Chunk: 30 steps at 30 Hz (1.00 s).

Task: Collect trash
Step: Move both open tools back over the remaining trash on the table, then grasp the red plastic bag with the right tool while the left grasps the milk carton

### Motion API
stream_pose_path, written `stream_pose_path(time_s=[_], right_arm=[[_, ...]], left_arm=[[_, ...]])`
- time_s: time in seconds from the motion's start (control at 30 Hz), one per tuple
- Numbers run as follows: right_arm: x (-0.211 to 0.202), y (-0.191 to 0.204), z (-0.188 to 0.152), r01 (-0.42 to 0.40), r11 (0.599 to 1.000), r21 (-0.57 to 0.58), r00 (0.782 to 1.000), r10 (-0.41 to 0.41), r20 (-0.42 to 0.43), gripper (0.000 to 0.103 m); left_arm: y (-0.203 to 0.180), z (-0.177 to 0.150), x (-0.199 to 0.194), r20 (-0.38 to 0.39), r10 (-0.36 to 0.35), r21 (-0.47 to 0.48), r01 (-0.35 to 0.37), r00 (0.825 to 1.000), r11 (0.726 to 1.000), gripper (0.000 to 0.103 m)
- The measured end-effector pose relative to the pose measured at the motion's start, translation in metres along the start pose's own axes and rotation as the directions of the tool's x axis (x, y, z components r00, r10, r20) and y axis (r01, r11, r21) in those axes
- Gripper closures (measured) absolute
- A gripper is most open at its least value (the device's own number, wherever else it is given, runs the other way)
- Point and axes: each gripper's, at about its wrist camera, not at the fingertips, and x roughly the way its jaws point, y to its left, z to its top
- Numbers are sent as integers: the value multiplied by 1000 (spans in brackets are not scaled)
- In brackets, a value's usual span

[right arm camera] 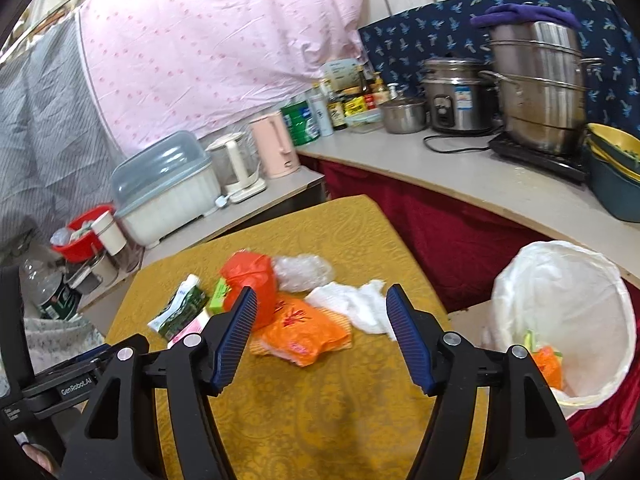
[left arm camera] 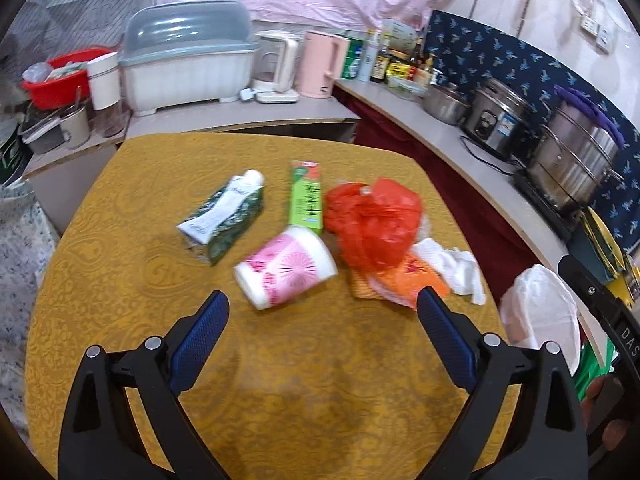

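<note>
Trash lies on the yellow table [left arm camera: 280,392]: a green and white carton [left arm camera: 224,216], a green box [left arm camera: 307,196], a pink paper cup [left arm camera: 286,268] on its side, a red plastic bag [left arm camera: 374,220], an orange wrapper [left arm camera: 404,280] and white tissue [left arm camera: 456,268]. My left gripper [left arm camera: 323,300] hovers open just short of the cup, nothing between its fingers. My right gripper [right arm camera: 321,292] is open above the orange wrapper [right arm camera: 304,330] and the tissue [right arm camera: 352,304], empty. The white-lined trash bin [right arm camera: 560,280] stands at the table's right, with some scraps inside.
A counter [left arm camera: 420,120] wraps around the back and right with a dish box [left arm camera: 188,64], kettles [left arm camera: 320,64], bottles, a rice cooker [left arm camera: 496,116] and a large steel pot [left arm camera: 580,160]. A red basin [left arm camera: 60,76] and cups stand at the back left. A clear crumpled bag [right arm camera: 304,272] lies behind the red bag.
</note>
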Motion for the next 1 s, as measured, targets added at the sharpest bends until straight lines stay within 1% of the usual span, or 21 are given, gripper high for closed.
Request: stream_pose_path(time_s=[0.27, 0.47, 0.6, 0.8, 1.0], right_arm=[[53, 43, -11, -50, 998, -28, 995, 48, -83, 34], [96, 60, -9, -63, 998, -23, 990, 60, -130, 32], [125, 64, -6, -63, 998, -5, 986, 61, -157, 30], [165, 68, -9, -54, 998, 12, 977, 55, -204, 30], [190, 74, -11, -55, 998, 7, 972, 55, -228, 30]], left_arm=[[53, 8, 17, -11, 68, -45, -69, 998, 997, 12], [85, 23, 45, -36, 91, -53, -93, 995, 994, 11], [102, 36, 69, -52, 103, -58, -106, 993, 993, 9], [116, 48, 106, -76, 122, -47, -125, 990, 991, 9], [121, 51, 141, -120, 115, -22, -118, 986, 993, 9]])
